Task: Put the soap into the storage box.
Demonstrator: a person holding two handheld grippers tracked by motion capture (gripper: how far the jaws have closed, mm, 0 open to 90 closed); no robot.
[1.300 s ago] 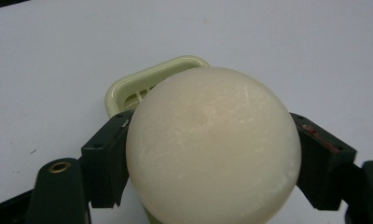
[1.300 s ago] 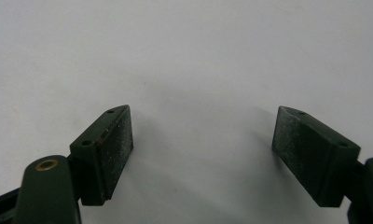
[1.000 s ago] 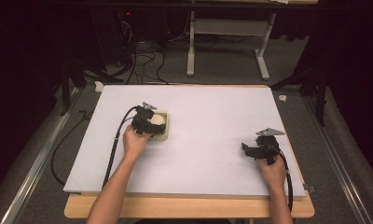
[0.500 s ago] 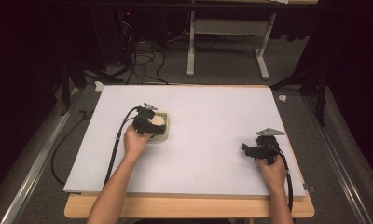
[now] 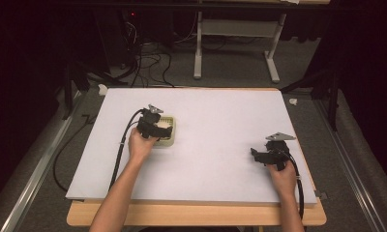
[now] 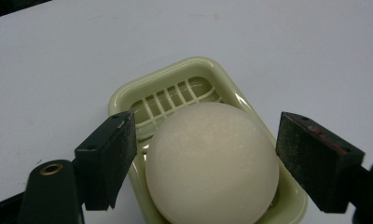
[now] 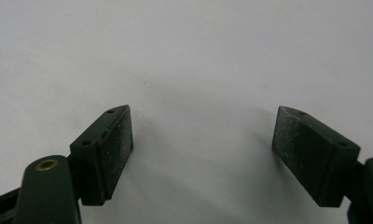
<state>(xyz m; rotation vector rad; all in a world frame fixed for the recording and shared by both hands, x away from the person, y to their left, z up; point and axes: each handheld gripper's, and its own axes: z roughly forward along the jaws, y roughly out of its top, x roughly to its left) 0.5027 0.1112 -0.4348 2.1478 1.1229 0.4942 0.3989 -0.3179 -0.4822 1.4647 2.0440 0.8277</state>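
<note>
While both arms stay put, nothing moved.

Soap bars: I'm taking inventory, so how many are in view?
1. A round white soap bar sits in the pale green soap dish, between the open left claw's jaws. None seems hidden.

I'm looking at a lab setup: a white-topped counter (image 5: pixel 220 125) on grey carpet (image 5: pixel 230 72), loose cables (image 5: pixel 143 58) behind, a bare desk frame (image 5: pixel 235 48), dark curtains around.
</note>
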